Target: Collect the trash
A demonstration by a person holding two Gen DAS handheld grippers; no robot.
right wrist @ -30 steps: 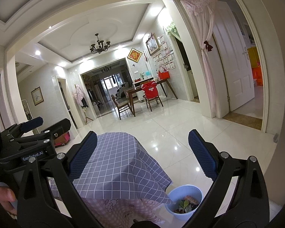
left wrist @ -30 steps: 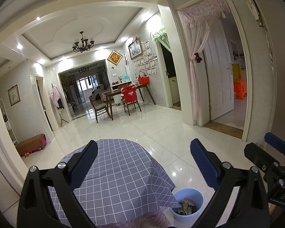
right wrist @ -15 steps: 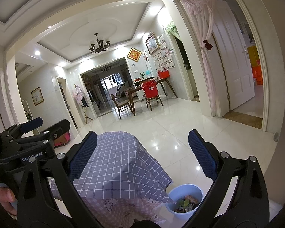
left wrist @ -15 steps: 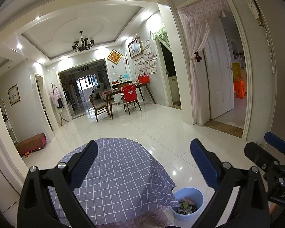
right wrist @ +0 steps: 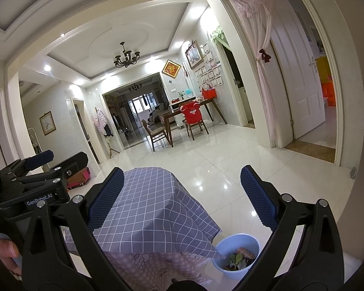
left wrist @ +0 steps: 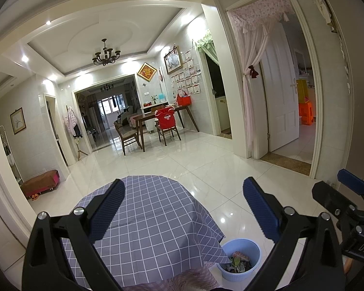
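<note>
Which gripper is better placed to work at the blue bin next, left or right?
Right, probably. The blue bin sits on the floor at the table's right corner, nearer the right gripper. The left gripper hangs over the checked tablecloth. Both are open and empty.

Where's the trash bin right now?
The blue bin sits on the white floor, low right in both views, beside the checked tablecloth's corner.

A grey-purple tablecloth point(left wrist: 153, 223) with white checks, a pale blue bin point(left wrist: 240, 259), glossy white floor tiles point(left wrist: 206, 165).
</note>
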